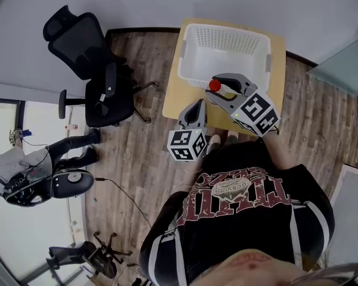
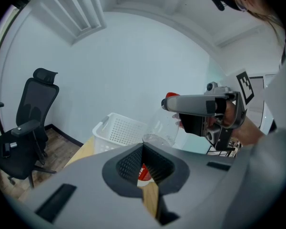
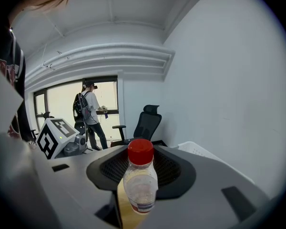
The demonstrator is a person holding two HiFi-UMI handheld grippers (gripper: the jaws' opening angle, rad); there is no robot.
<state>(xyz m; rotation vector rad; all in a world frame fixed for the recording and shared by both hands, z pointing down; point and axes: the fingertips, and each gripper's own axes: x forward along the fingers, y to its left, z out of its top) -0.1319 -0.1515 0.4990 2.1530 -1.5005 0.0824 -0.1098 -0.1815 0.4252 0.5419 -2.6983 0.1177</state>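
Right now you've got 2 grippers, 1 bottle, 1 basket, 1 bench. Your R gripper (image 1: 222,90) has its fingers clamped on the bottle (image 3: 140,185): clear plastic, red cap, label near base. It's held over the bench (image 1: 179,94), just beside the white basket (image 1: 224,30). L gripper (image 1: 197,106): fingers together, nothing between.

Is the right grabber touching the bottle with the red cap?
Touching. In the right gripper view, the right gripper clamps the bottle between its jaws.

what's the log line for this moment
right tool: shut on bottle | left tool: shut, empty | basket: on table
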